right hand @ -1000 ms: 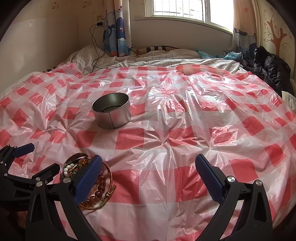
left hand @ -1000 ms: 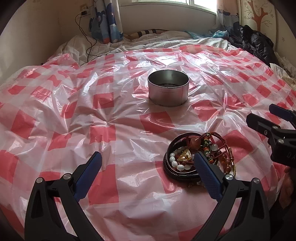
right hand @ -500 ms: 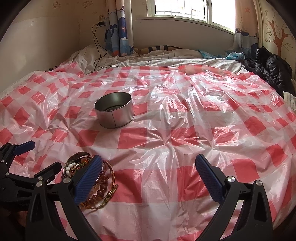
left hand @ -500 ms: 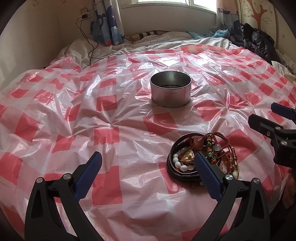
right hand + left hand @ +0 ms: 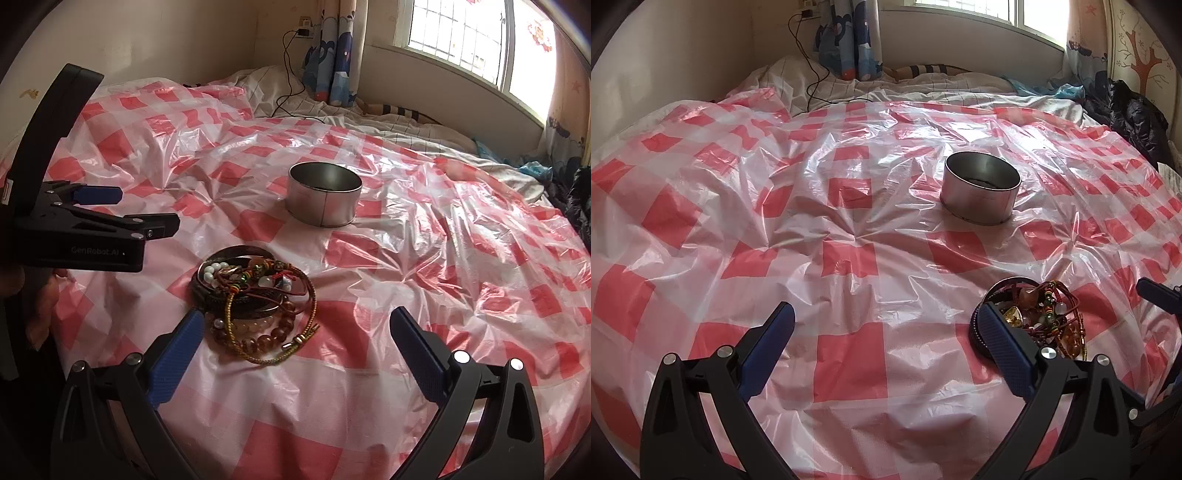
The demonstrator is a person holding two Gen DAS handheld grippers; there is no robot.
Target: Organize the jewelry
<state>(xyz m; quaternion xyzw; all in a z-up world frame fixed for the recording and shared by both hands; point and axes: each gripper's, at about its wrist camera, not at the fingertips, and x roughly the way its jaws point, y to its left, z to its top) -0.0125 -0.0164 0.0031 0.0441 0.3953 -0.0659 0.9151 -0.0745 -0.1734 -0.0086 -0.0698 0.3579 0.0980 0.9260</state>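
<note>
A: Okay, left tool point(image 5: 882, 332) — state?
B: Spread wide, holding nothing, hovering over the red-and-white checked plastic sheet point(image 5: 849, 254) on the bed. Right finger just beside the jewelry pile point(image 5: 1039, 314), partly covering its near-left edge.

A: Right tool point(image 5: 295, 332)?
B: Also wide, nothing gripped. Low over the sheet, left finger right next to the pile's near edge; contact can't be told.

A: Where's the jewelry?
B: Heaped in one tangle on the sheet: dark bangles, white bead string, amber bead bracelet, braided gold cord, red cord. Near side of the bed, between the two tools.

A: Container?
B: Round metal tin point(image 5: 324, 198), upright, no lid, farther back on the sheet, apart from the pile. Something dark at the bottom, can't identify.

A: Anything else?
B: Blue patterned curtain point(image 5: 334, 62) and black cable point(image 5: 291, 77) by the far wall, window to the right.
</note>
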